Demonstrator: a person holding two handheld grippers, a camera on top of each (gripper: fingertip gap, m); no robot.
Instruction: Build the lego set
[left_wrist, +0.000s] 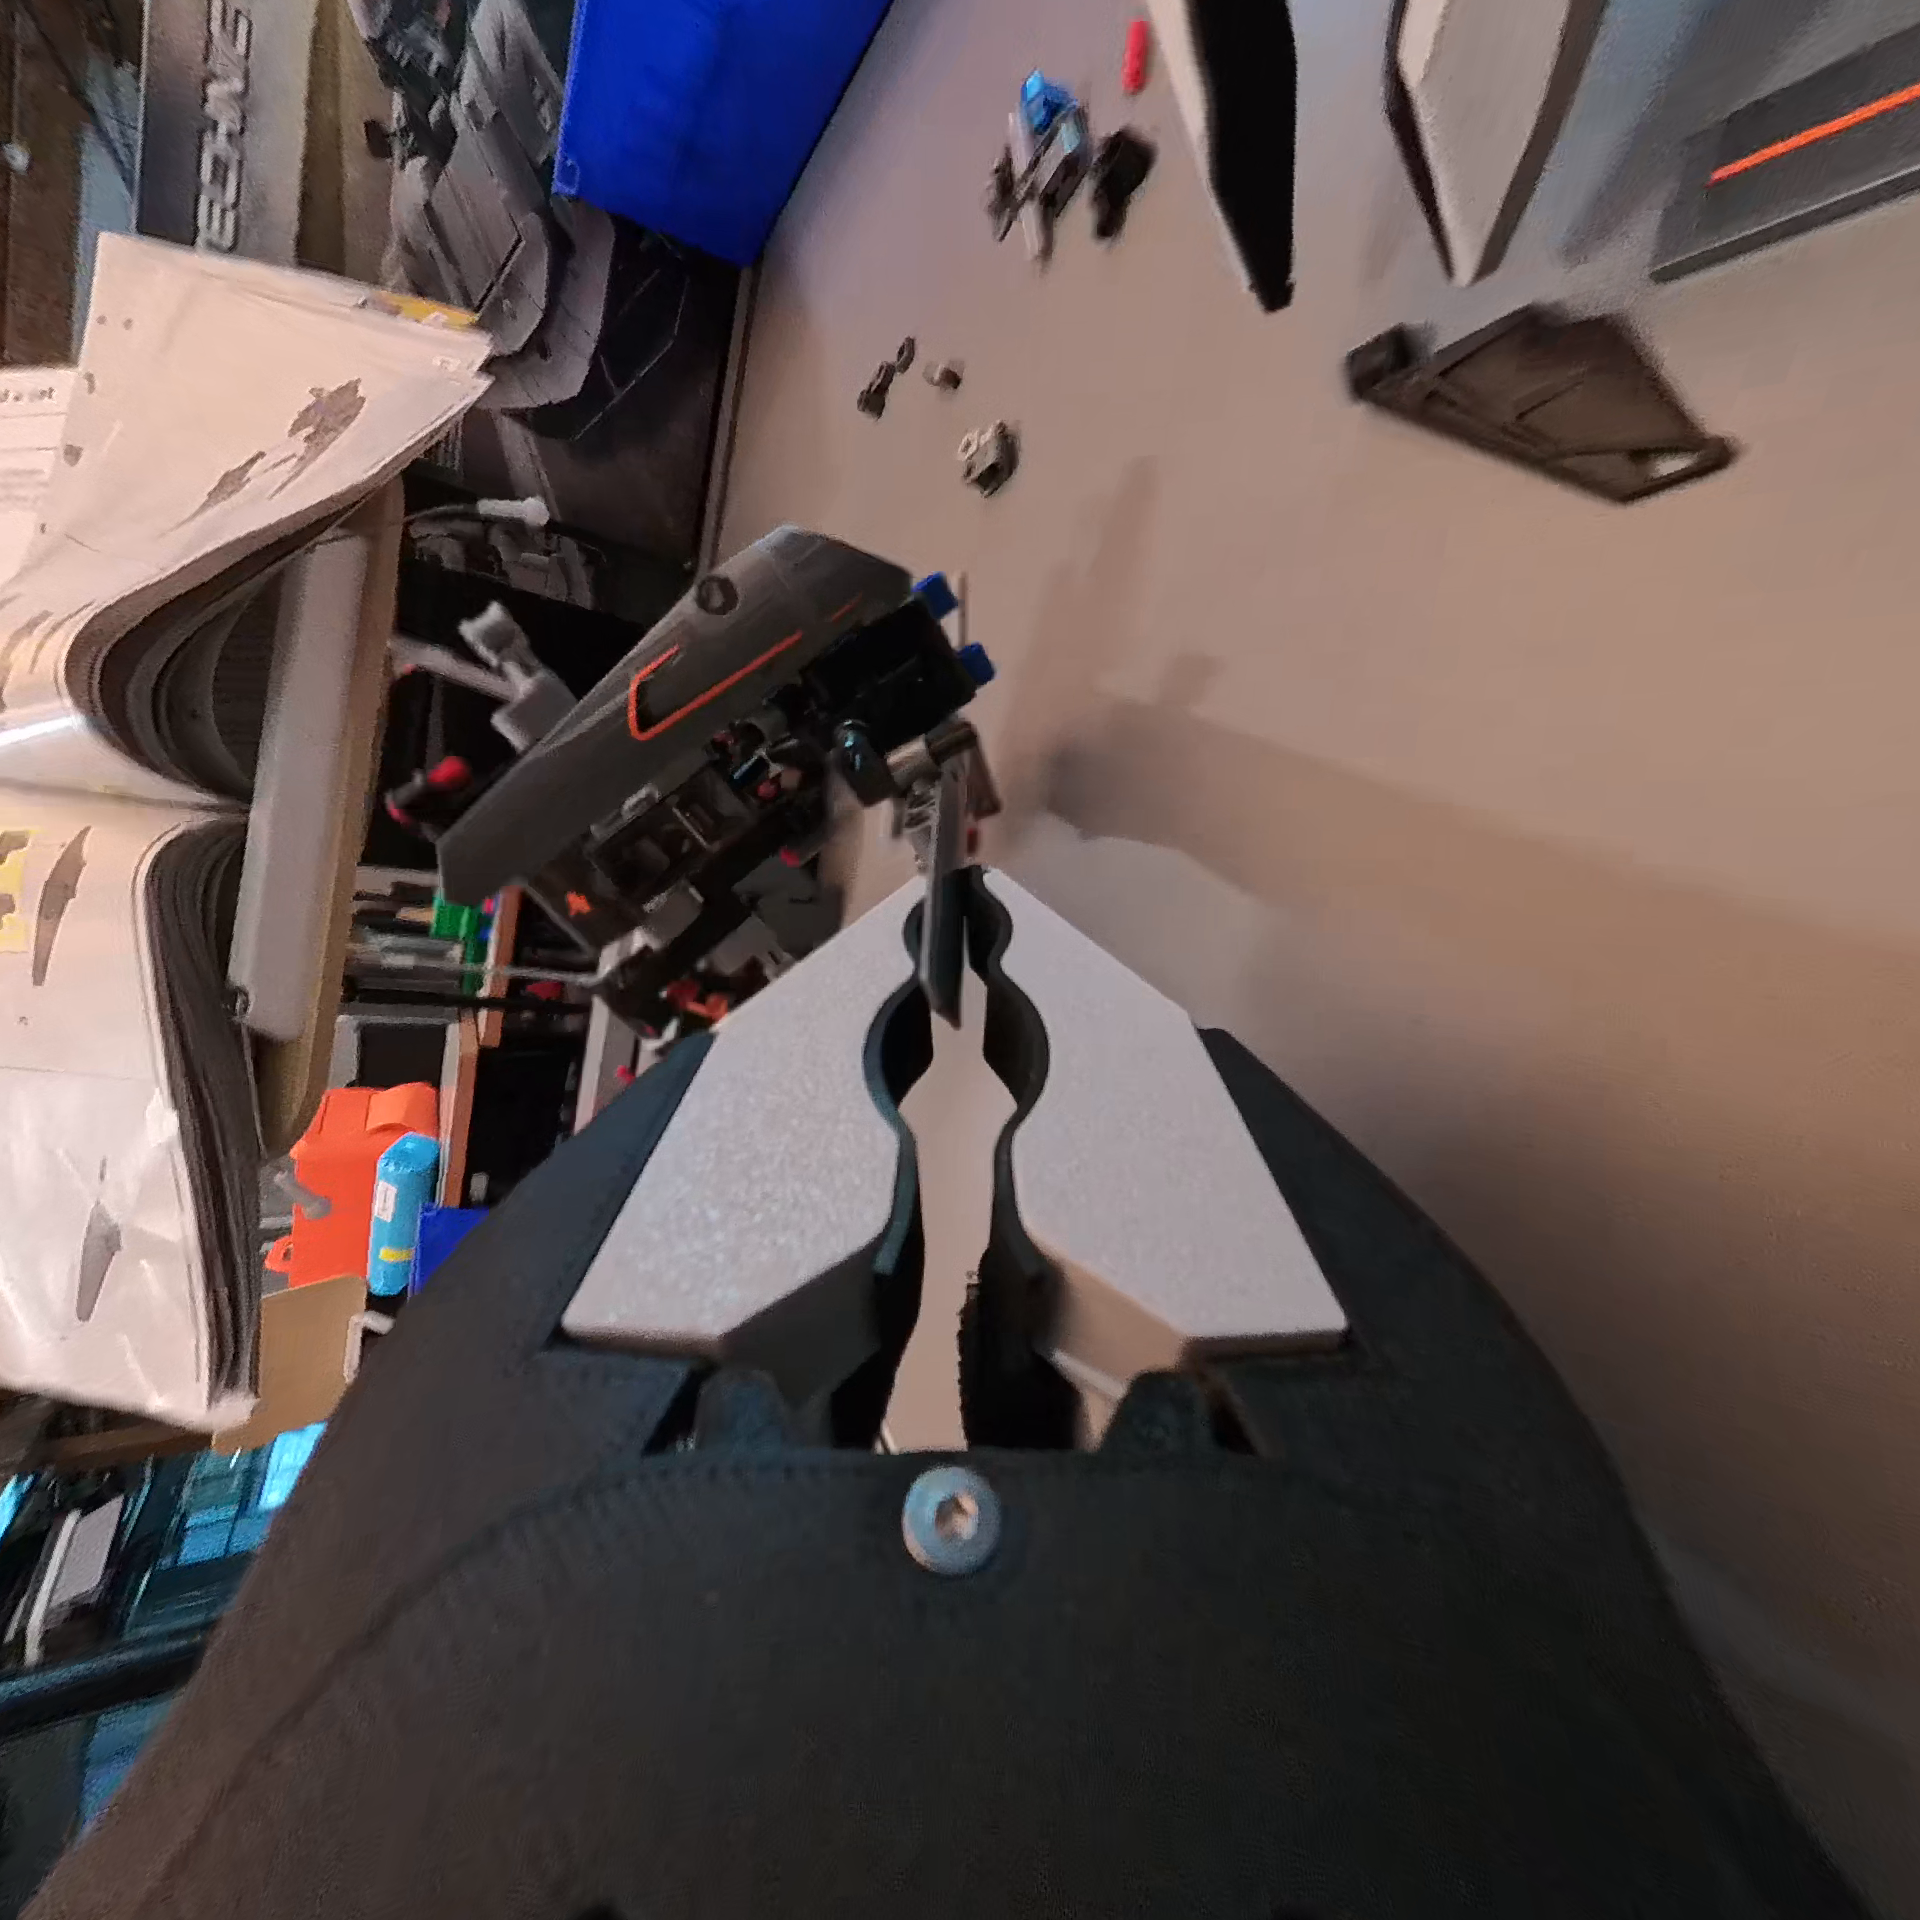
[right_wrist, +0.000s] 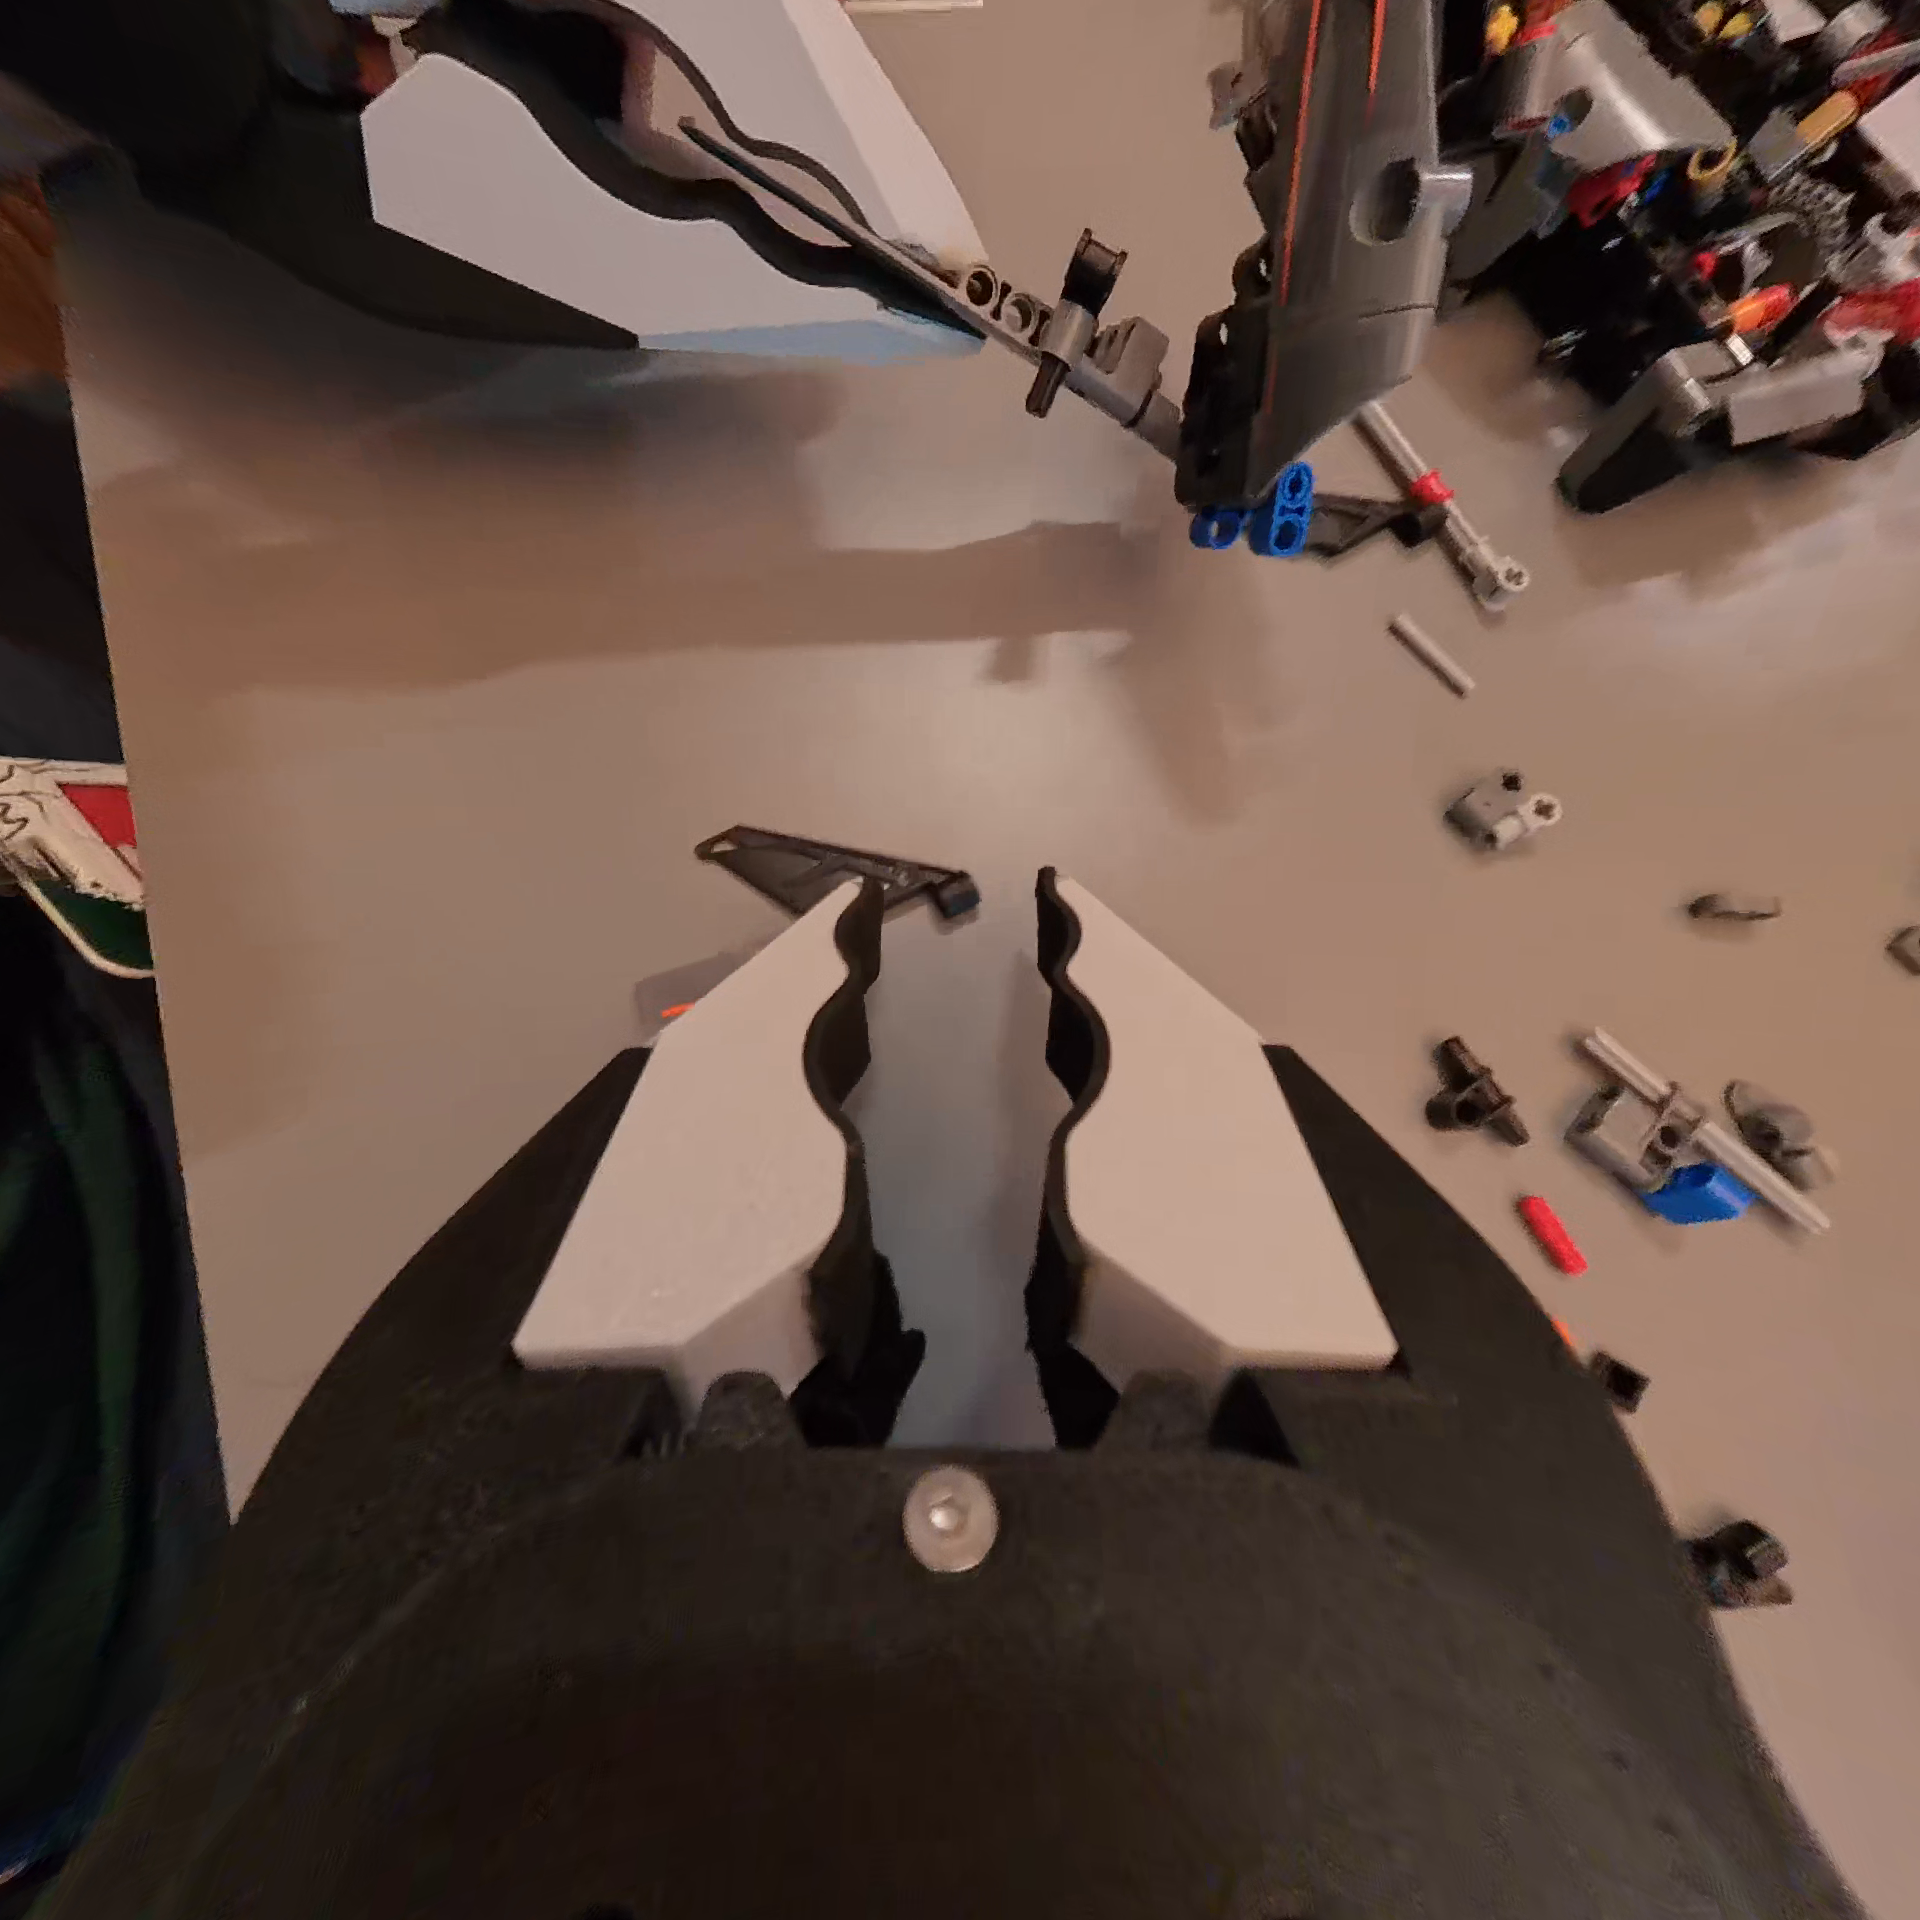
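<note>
Two grippers show: the left gripper (right_wrist: 925, 281) and the right gripper (right_wrist: 956, 894). One large dark model (right_wrist: 1340, 239) stands on the tabletop (right_wrist: 623, 727). One open instruction booklet (left_wrist: 125, 727) lies beside it. One red pin (right_wrist: 1551, 1233), one black triangular panel (right_wrist: 821, 862), two loose grey axles (right_wrist: 1432, 655).

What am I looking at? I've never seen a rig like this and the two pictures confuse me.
No robot: a person holds a two-finger tool in each hand, each with a camera looking along its fingers. The left tool is shut on a thin black beam joined to the half-built dark grey Lego model. The right tool is open and empty, over a flat black panel piece. Loose pieces lie on the grey table, such as a red pin. An open instruction booklet sits beside it.
</note>
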